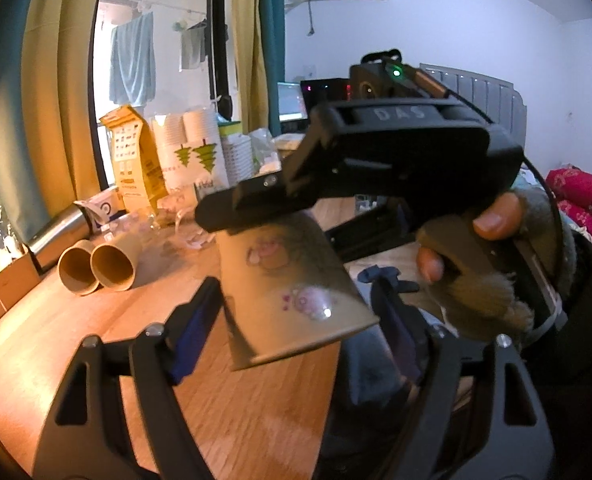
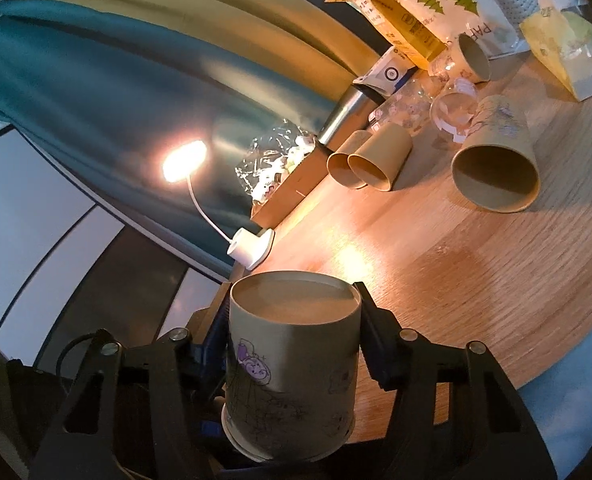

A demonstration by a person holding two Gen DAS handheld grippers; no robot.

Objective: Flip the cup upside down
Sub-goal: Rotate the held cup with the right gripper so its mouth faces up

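A tan paper cup with cartoon prints (image 1: 292, 284) hangs in the air over the wooden table, base up and rim down and tilted. My right gripper (image 1: 232, 212) is shut on its narrow base end. In the right wrist view the same cup (image 2: 292, 364) sits between the right fingers (image 2: 372, 340), flat base toward the camera's far side. My left gripper (image 1: 296, 320) is open, its blue-padded fingers (image 1: 194, 328) either side of the cup's rim without touching it.
Two tan cups (image 1: 96, 268) lie on their sides on the table (image 1: 232, 408). A larger printed cup (image 2: 496, 164) lies on its side. Boxes, stacked cups and a steel flask (image 1: 56, 232) crowd the back. A lit desk lamp (image 2: 184, 164) stands at the table edge.
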